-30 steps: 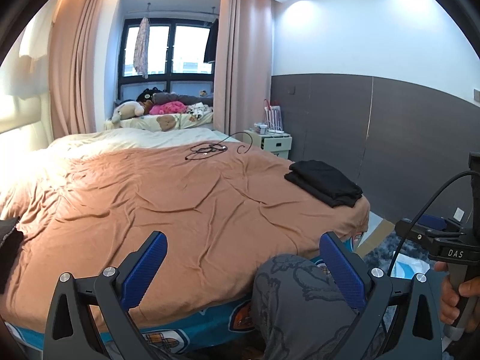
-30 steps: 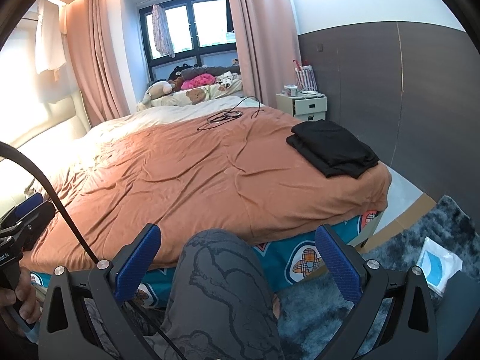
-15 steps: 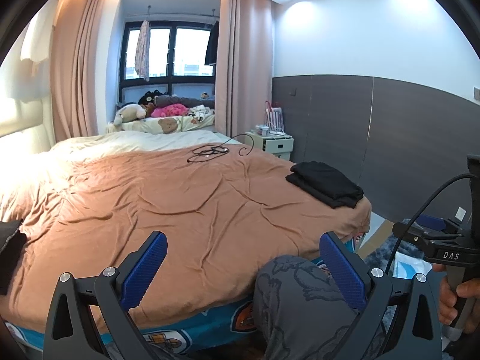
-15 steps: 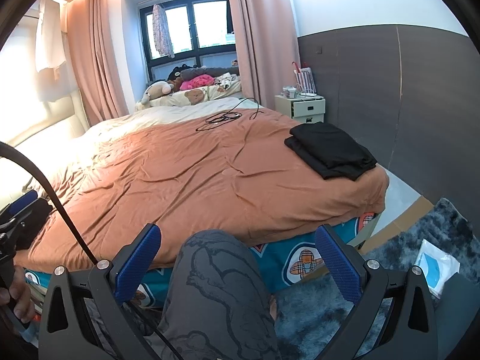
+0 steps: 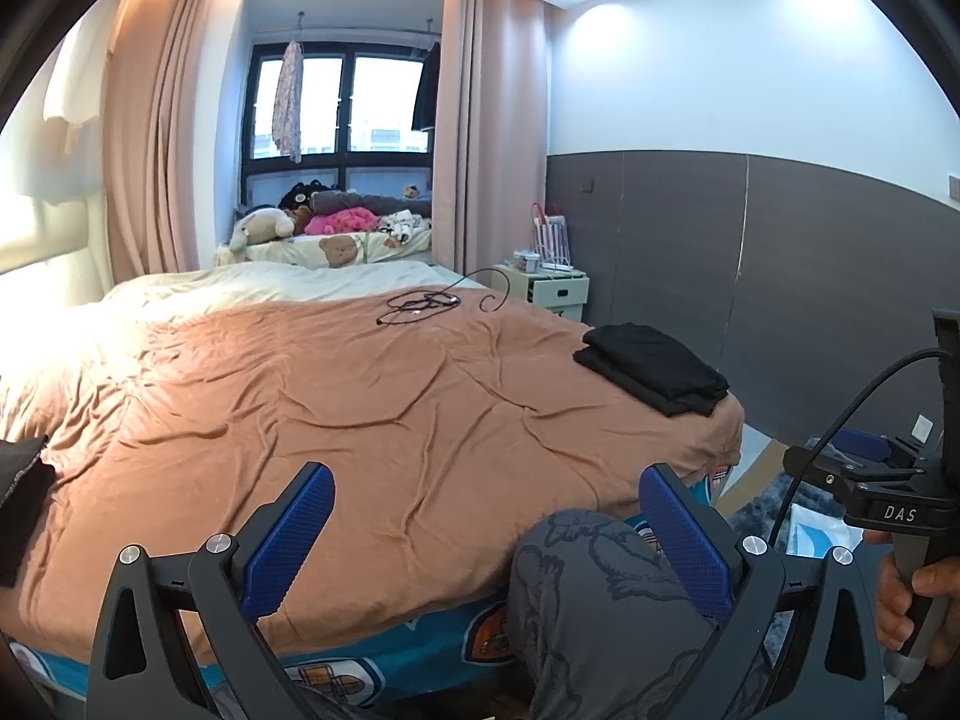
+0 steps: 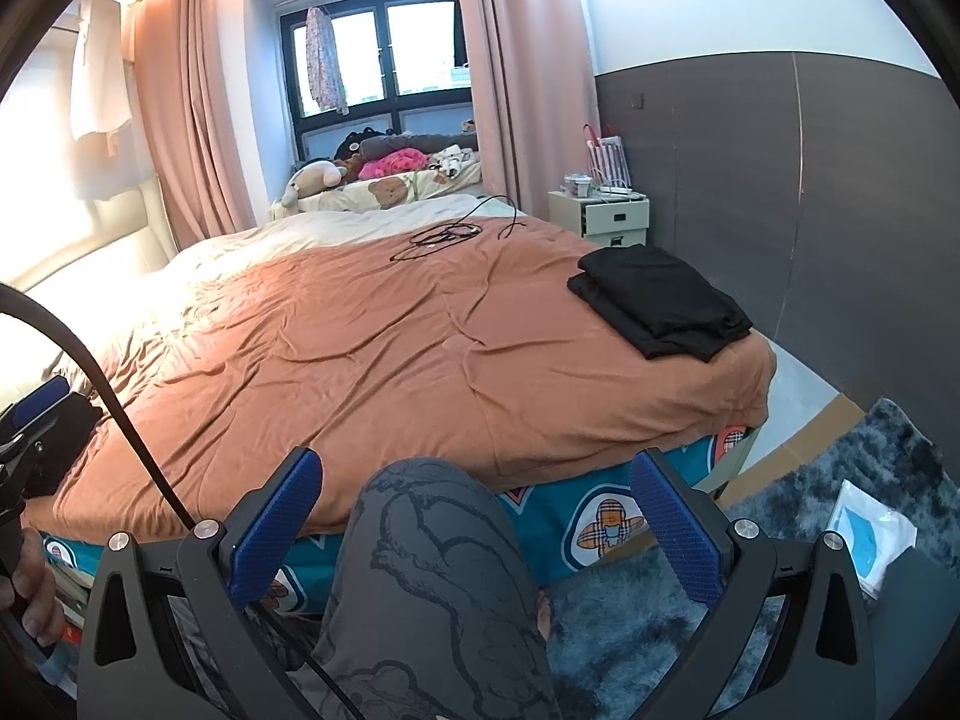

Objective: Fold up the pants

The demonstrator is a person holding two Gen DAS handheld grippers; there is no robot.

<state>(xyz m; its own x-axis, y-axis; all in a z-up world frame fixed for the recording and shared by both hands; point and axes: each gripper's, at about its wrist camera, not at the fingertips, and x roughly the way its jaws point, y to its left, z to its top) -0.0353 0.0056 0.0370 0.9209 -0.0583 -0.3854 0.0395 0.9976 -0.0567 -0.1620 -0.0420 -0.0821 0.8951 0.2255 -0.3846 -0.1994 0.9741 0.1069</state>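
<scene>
A folded stack of black pants [image 5: 654, 369] lies on the brown bedspread [image 5: 360, 396] near the bed's right front corner; it also shows in the right wrist view [image 6: 660, 300]. My left gripper [image 5: 489, 540] is open and empty, held off the bed's near edge. My right gripper [image 6: 474, 528] is open and empty, also off the near edge, well short of the pants. A dark garment [image 5: 18, 498] lies at the bed's left edge, mostly cut off; it also shows in the right wrist view [image 6: 60, 450].
The person's knee in grey patterned trousers [image 6: 432, 570] sits between the fingers. A black cable [image 5: 432, 303] lies at the bed's far side. A white nightstand [image 6: 606, 213] stands by the grey wall. A blue rug [image 6: 840, 480] with a white packet [image 6: 870, 528] covers the floor on the right.
Both grippers have drifted slightly; the view shifts a little and the bed sits a touch lower and left. Both stay open and empty.
</scene>
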